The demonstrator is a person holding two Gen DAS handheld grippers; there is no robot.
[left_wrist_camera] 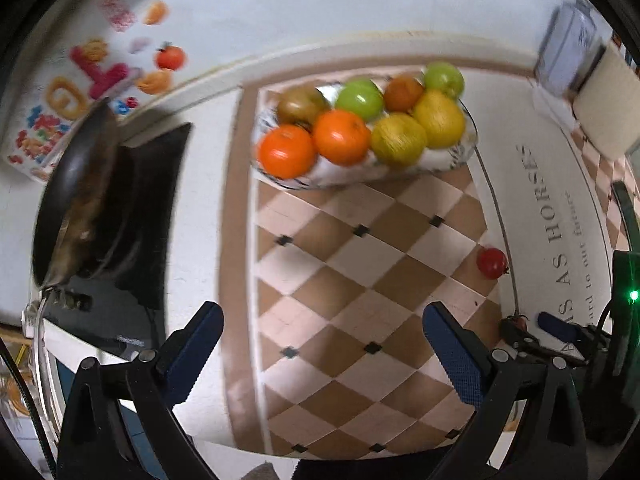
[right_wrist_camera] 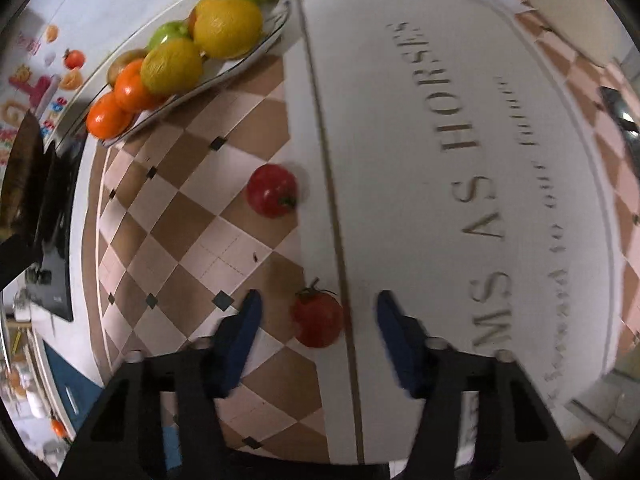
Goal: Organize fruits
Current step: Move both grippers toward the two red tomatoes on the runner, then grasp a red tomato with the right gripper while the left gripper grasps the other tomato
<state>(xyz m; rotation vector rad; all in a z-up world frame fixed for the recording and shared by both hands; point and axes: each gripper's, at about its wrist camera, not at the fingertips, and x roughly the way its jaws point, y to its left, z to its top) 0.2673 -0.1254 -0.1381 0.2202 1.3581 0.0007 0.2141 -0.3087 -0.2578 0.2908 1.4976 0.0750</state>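
A glass plate (left_wrist_camera: 360, 182) at the far side of the checked cloth holds oranges (left_wrist_camera: 286, 152), green apples (left_wrist_camera: 359, 98), yellow fruits (left_wrist_camera: 400, 138) and a brownish one. One red tomato (right_wrist_camera: 272, 190) lies alone on the cloth, also visible in the left wrist view as the tomato (left_wrist_camera: 492, 263). A second red tomato (right_wrist_camera: 318, 320) with a green stem lies between the fingers of my right gripper (right_wrist_camera: 318, 296). There is a gap on each side of it, so the gripper is open. My left gripper (left_wrist_camera: 322, 308) hangs open over bare cloth, holding nothing.
A black pan (left_wrist_camera: 76, 184) sits on a dark cooktop (left_wrist_camera: 152, 200) to the left. Behind it hangs a sheet with colourful pictures (left_wrist_camera: 80, 92). A white lettered mat (right_wrist_camera: 460, 160) covers the table's right side. The plate (right_wrist_camera: 256, 50) is at the top left in the right wrist view.
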